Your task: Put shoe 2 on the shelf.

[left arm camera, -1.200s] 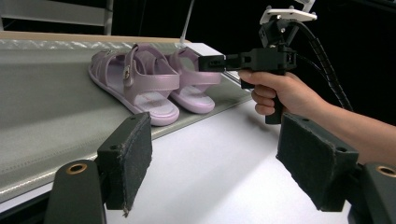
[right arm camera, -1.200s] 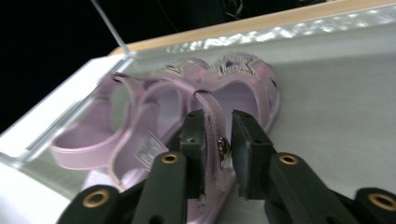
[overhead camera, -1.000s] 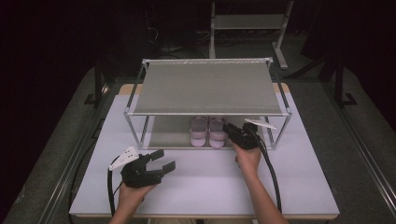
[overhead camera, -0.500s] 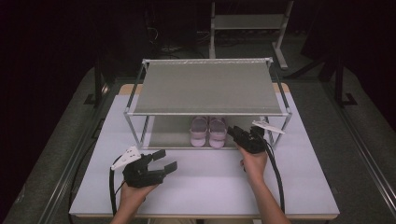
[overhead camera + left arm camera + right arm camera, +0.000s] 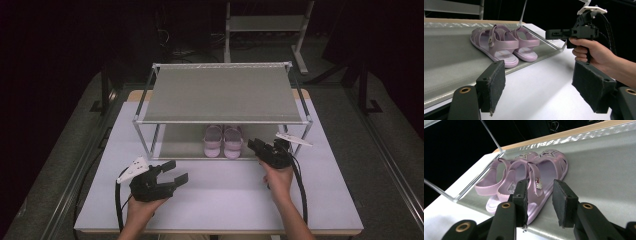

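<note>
Nearest the person, the left tool point(image 5: 172, 172) hovers low over the white bench point(image 5: 225, 200), its jaws wide apart with nothing between them. Further in, the right tool point(image 5: 256, 146) sits at the front edge of the rack's lower shelf point(image 5: 180, 145); its jaws have just been opening and now stand partly apart, with no pad pressing on anything, though the right gripper view lines the heel of a sandal up in the gap beyond them. The pair of pink sandals point(image 5: 223, 141) lies side by side on that lower shelf, heels towards the person, under the grey top shelf point(image 5: 222, 92).

The sandals look light and made of soft, glossy plastic, so a smooth sole could slip between the pads. The heel strap point(image 5: 534, 173) or the rear rim of the sole seems the surest place to pinch, since the strap will flex yet not break.
</note>
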### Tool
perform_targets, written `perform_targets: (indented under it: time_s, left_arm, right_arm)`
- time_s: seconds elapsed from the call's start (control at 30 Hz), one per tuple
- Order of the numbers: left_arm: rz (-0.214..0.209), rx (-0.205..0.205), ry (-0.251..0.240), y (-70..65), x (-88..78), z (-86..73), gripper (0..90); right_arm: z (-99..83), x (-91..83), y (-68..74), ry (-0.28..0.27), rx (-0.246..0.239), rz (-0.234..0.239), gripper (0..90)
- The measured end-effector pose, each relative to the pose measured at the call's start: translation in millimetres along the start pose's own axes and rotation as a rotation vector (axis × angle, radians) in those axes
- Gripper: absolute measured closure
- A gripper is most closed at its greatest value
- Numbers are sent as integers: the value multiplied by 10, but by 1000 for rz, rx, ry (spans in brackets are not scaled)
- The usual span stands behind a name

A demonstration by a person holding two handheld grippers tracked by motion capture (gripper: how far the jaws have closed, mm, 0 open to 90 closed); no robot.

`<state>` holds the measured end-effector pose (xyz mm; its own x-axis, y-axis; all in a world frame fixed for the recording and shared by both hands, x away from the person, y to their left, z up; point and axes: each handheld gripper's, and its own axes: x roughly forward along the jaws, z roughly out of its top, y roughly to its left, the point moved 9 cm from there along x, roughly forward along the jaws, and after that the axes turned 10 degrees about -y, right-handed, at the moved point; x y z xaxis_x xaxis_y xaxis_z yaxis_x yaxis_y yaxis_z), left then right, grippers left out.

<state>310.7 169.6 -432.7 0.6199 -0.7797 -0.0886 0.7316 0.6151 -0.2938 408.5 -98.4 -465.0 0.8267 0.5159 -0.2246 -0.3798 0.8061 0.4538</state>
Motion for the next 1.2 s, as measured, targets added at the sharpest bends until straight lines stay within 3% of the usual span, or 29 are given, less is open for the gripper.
perform_targets:
  time_s: [0.3,0.5,0.9,1.2]
  left_arm:
    - [-3,3,5,-7,14,-9,260]
    - [0,2,4,-7,11,-11,258]
    - [-2,2,6,-11,13,-13,258]
    - [-2,5,7,-10,4,-12,258]
  right_arm:
    - [-4,-134,-17,37,-5,22,633]
    - [29,-243,-52,34,-4,26,633]
    - [70,-387,-101,36,27,49,616]
    - [17,-475,-111,68,34,69,589]
